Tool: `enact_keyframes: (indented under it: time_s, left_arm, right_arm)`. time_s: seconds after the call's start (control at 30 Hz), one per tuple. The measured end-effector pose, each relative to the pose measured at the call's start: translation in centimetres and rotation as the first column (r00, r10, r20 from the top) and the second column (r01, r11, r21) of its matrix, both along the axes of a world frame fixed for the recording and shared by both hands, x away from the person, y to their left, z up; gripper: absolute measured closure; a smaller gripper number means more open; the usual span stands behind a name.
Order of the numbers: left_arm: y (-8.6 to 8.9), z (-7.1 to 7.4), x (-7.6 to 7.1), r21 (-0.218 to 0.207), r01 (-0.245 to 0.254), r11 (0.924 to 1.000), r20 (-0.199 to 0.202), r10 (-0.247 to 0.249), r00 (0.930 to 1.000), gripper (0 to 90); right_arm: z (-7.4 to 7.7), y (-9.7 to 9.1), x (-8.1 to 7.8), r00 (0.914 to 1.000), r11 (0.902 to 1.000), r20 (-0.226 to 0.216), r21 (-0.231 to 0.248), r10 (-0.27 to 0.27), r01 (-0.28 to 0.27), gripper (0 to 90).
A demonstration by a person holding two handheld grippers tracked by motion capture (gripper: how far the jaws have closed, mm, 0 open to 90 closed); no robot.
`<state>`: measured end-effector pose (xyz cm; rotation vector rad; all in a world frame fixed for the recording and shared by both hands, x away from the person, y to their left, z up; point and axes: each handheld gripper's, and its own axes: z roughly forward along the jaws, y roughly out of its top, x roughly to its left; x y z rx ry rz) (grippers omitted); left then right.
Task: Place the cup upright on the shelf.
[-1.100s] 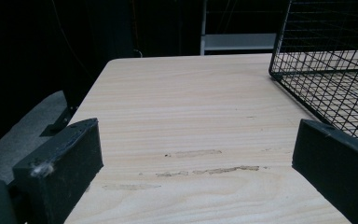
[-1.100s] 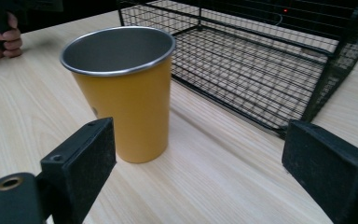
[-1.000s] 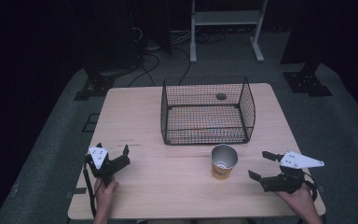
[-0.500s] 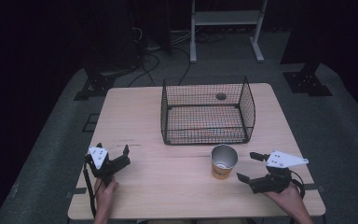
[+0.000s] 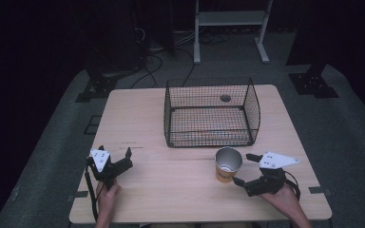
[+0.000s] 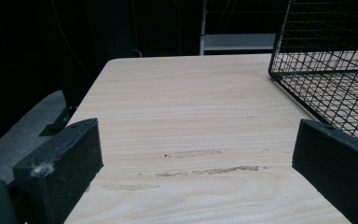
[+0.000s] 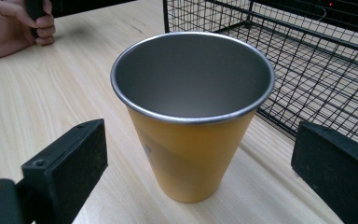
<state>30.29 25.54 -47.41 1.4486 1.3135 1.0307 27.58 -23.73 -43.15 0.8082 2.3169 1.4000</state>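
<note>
**Right gripper view: jaws spread wide before an upright yellow cup**

Seen from the right gripper view, right gripper (image 7: 200,186) released, black jaws standing wide apart, one either side of the frame, neither touching the cup (image 7: 193,112). Cup upright on the pale wooden table (image 7: 37,98), yellow outside, bare metal inside and at the rim, nothing in it, set just ahead of the jaws and roughly between their lines. Wire basket (image 7: 307,60) just beyond the cup, close but apart. Far off at the upper left, the other hand (image 7: 16,25) closed round its gripper's handle.

From the high view, right gripper (image 5: 244,169) near the table's front right, pointing left at the cup (image 5: 228,165), which stands just in front of the basket (image 5: 211,114). Left gripper (image 5: 119,160) well apart at the front left, held low over the table, jaws likewise spread with nothing between them.

From the left gripper view, left gripper (image 6: 191,158) open over bare, scuffed wood, a corner of the basket (image 6: 326,60) ahead at the right. Beyond the table's far edge, a white-framed stand (image 5: 230,19) on the dark floor.
</note>
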Motion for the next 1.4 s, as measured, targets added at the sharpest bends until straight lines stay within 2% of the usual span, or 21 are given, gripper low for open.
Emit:
enact_keyframes:
  time_s: [0.13, 0.23, 1.07, 1.4]
  left_arm:
    - [0.0, 0.0, 0.0, 0.000, 0.001, 1.0000, 0.001, -0.001, 1.0000, 0.8]
    - [0.0, 0.0, 0.0, 0.002, 0.001, 1.0000, 0.002, -0.001, 1.0000, 0.8]
    - [0.0, 0.0, 0.0, 0.002, 0.001, 1.0000, 0.003, -0.001, 1.0000, 0.8]
    - [0.0, 0.0, 0.0, 0.000, -0.001, 1.0000, 0.004, 0.001, 1.0000, 0.8]
  right_arm:
    - [-0.1, 0.4, 0.3, 1.0000, 1.0000, -0.003, -0.009, -0.002, 0.002, 2.8]
    - [-0.4, 0.6, 0.9, 0.9998, 1.0000, -0.021, 0.009, -0.001, 0.001, 2.7]
    - [-0.5, 3.2, 2.6, 0.9990, 0.9993, -0.028, -0.012, 0.035, -0.036, 2.8]
    - [-0.4, 3.4, 2.8, 0.9987, 0.9989, -0.024, -0.006, 0.046, -0.046, 10.2]
